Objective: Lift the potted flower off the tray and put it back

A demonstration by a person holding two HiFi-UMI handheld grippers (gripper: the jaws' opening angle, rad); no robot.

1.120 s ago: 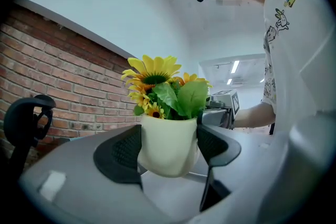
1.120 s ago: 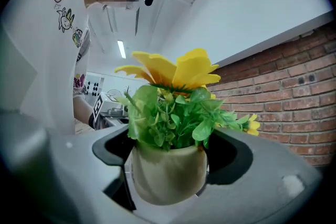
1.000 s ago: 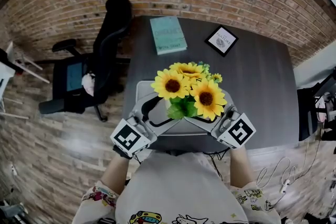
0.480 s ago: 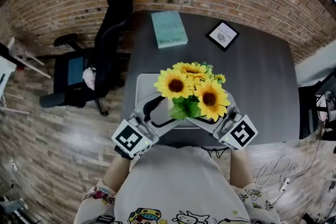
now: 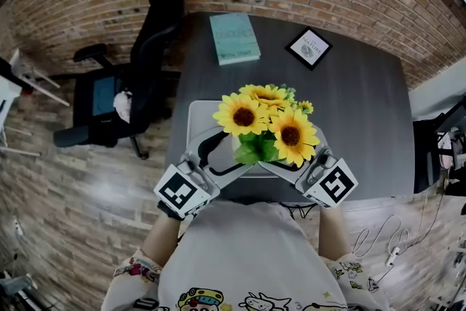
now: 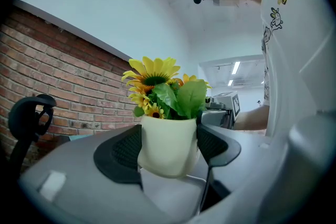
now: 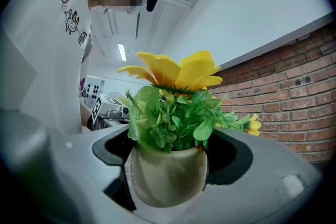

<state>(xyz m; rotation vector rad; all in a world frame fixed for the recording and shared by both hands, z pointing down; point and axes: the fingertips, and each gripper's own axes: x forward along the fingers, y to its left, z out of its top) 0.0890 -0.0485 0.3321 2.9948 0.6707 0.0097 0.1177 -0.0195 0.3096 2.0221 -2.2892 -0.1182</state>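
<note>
A cream pot (image 6: 167, 145) of yellow sunflowers (image 5: 266, 124) sits between both pairs of jaws, over the light grey tray (image 5: 195, 119) near the table's front edge. My left gripper (image 5: 226, 155) comes in from the lower left, and its black pads (image 6: 119, 150) lie against the pot's two sides. My right gripper (image 5: 295, 157) comes in from the lower right and clasps the same pot (image 7: 168, 178) in the same way. Leaves and blooms hide the pot in the head view. Whether its base touches the tray I cannot tell.
On the dark table (image 5: 357, 120) lie a teal book (image 5: 234, 38) and a framed card (image 5: 309, 48) at the far side. A black office chair (image 5: 149, 58) stands at the left. White cables (image 5: 393, 251) trail on the floor at the right.
</note>
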